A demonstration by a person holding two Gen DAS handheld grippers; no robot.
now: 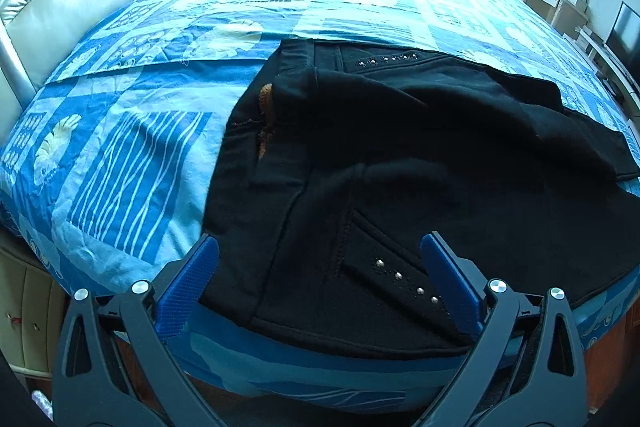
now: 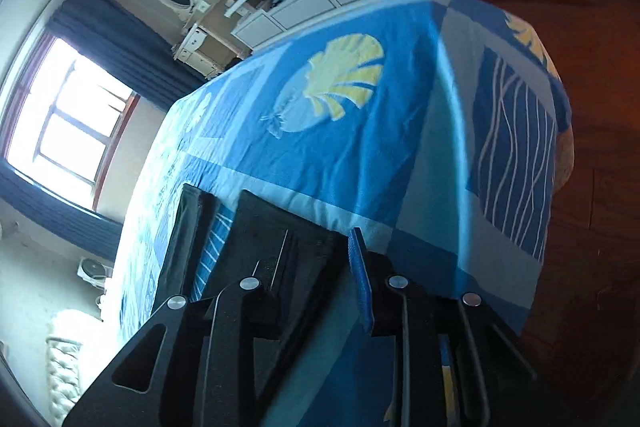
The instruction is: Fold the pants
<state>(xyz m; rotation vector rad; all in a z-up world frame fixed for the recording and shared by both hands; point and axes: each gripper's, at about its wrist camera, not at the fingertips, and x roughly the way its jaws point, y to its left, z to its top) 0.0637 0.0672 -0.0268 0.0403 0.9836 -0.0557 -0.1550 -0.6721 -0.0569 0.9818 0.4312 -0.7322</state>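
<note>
Black pants [image 1: 400,155] lie bunched on the bed [image 1: 140,155], waistband nearest. Left tool [image 1: 320,259] stands wide open above the waistband, gripping nothing. Right tool [image 2: 304,259]: pants leg between its jaws; grip cannot be confirmed.

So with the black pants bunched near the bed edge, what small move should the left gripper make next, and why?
Probably ease the left gripper down and close on the waistband edge of the pants. Its jaws stand wide open either side of the studded pocket, and the fabric lies rumpled on the bedspread, only partly folded. Whether the right gripper grips the dark cloth at its jaws is unclear.
</note>
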